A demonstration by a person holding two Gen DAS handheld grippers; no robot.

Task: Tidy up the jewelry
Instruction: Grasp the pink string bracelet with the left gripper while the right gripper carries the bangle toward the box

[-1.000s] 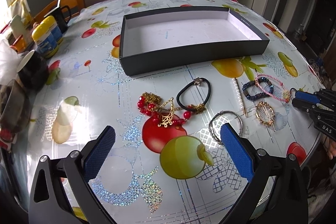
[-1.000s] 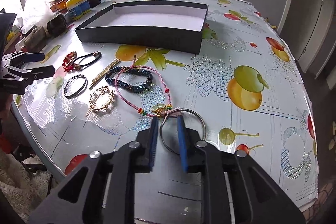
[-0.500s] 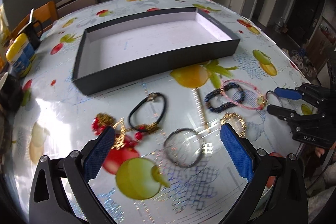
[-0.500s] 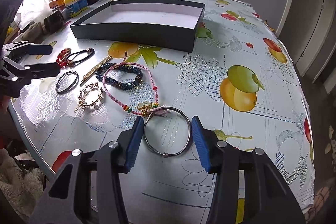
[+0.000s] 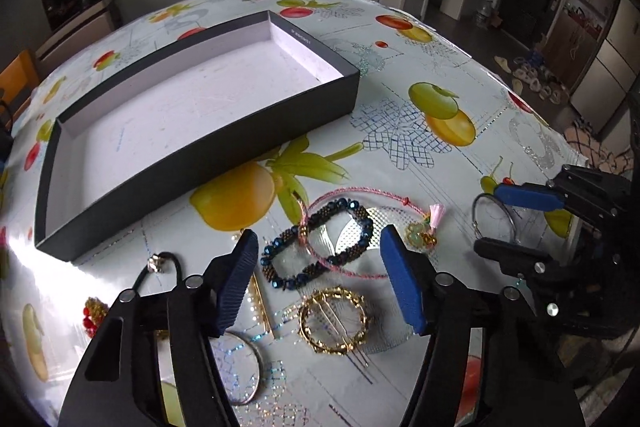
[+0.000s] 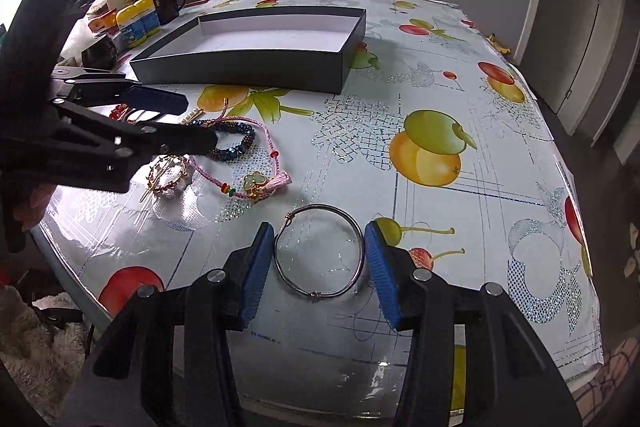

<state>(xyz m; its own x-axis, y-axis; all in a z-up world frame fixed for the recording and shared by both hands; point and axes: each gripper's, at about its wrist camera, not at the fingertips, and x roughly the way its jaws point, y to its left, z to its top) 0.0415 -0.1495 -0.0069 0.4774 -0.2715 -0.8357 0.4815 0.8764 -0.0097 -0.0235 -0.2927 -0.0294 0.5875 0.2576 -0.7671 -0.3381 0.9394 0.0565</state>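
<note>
An empty black box with a white floor [image 5: 200, 151] [image 6: 248, 67] sits mid-table. In front of it lie a blue beaded bracelet [image 5: 320, 259] [image 6: 236, 143], a pink cord bracelet with a green charm and tassel [image 5: 416, 211] [image 6: 256, 183], a gold round hair clip [image 5: 334, 321] [image 6: 168, 175], a silver ring bangle [image 5: 250, 375] and a black hair tie [image 5: 160, 263]. My left gripper [image 5: 316, 283] [image 6: 192, 123] is open above the beaded bracelet. My right gripper [image 6: 320, 263] [image 5: 496, 219] is open, its pads on either side of a silver bangle [image 6: 320, 251] lying on the table.
Red and gold beaded jewelry [image 5: 94, 311] and a gold hair pin [image 5: 262, 303] lie at the left. Yellow-lidded jars [image 6: 138, 17], a dark mug [image 6: 168, 1] and clutter stand at the table's far left. The table edge [image 6: 72, 267] is close to the right gripper.
My left gripper moved right, from the hair ties to over the beaded bracelet, and its jaws narrowed. My right gripper opened from nearly shut and now straddles the silver bangle.
</note>
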